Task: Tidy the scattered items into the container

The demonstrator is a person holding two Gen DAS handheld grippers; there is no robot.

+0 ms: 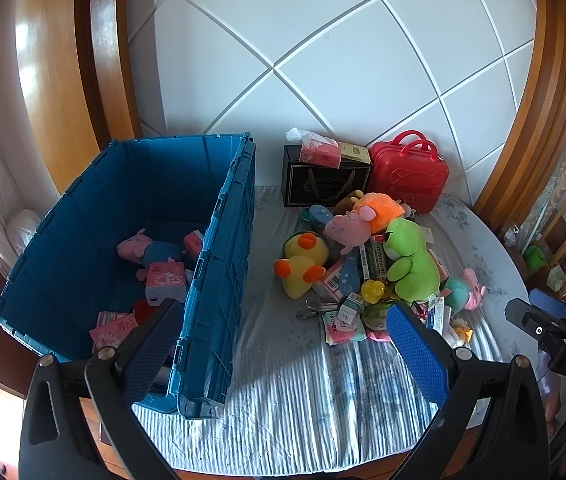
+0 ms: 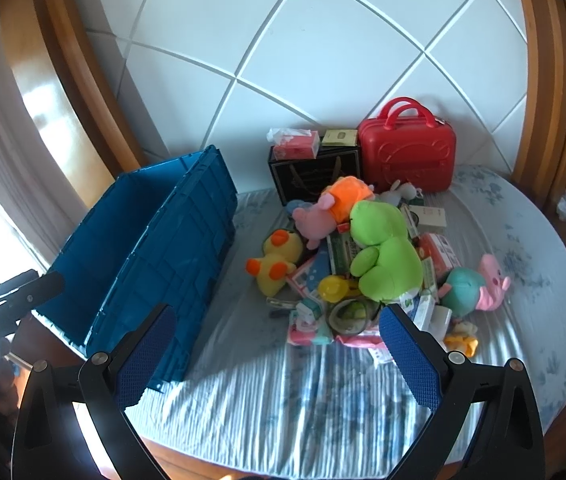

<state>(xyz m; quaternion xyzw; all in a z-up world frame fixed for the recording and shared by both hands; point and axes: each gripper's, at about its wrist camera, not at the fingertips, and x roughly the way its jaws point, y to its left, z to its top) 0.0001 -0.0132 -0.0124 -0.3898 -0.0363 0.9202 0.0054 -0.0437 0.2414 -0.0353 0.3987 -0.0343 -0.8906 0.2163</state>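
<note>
Both claws wide, empty | toy heap (image 2: pixel 363 264) ahead | crate (image 1: pixel 131 232) left

The word "kotex" stands in pink letters on a small pink and teal packet (image 1: pixel 337 326) lying at the near edge of the pile of toys and boxes, seen in the left wrist view. The white letters "DAS" stand on the black body of the right gripper (image 1: pixel 551 312), at the right edge of that same view. A green and white box (image 1: pixel 377 261) beside the green plush frog (image 1: pixel 409 258) carries a line of printed characters, too small to read. The pink tissue packs (image 1: pixel 165 278) inside the blue crate (image 1: pixel 219 216) bear red characters, also unreadable.
</note>
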